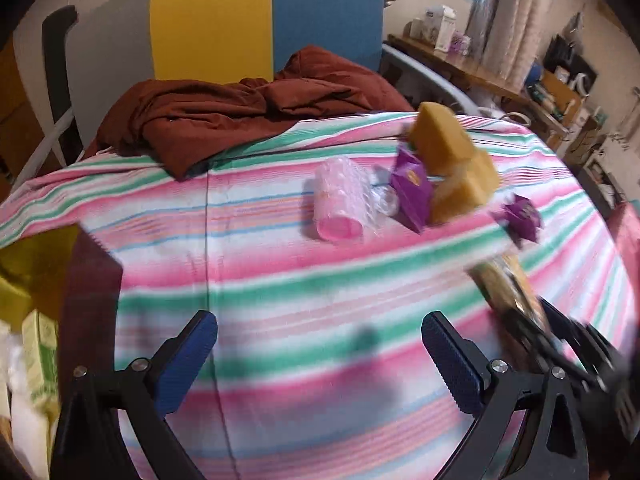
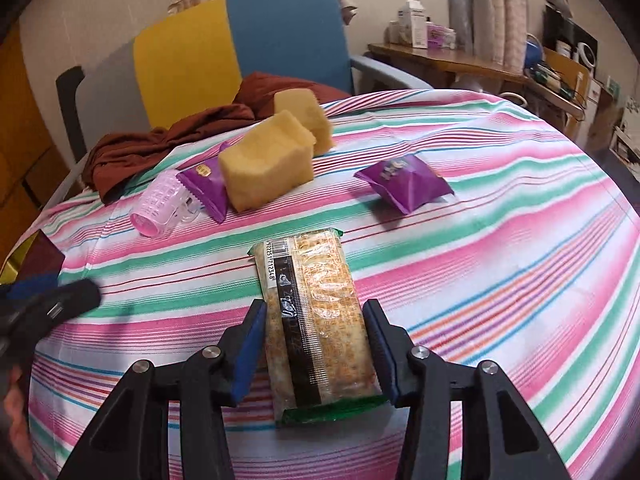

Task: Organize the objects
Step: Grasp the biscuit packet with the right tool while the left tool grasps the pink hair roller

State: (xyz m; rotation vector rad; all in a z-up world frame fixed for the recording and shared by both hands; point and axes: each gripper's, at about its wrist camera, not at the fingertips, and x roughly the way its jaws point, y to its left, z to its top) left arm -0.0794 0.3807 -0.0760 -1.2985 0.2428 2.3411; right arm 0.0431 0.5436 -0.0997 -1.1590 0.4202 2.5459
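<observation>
My right gripper is shut on a long clear-wrapped cracker pack and holds it over the striped cloth. The pack and right gripper show blurred in the left wrist view. My left gripper is open and empty above the cloth; it shows at the left edge of the right wrist view. Beyond lie two yellow sponges, two purple snack packets and a pink textured cup on its side.
A crumpled brown garment lies at the cloth's far edge against a yellow and blue chair. A dark box and yellowish packages stand at the left. A cluttered wooden desk stands at the far right.
</observation>
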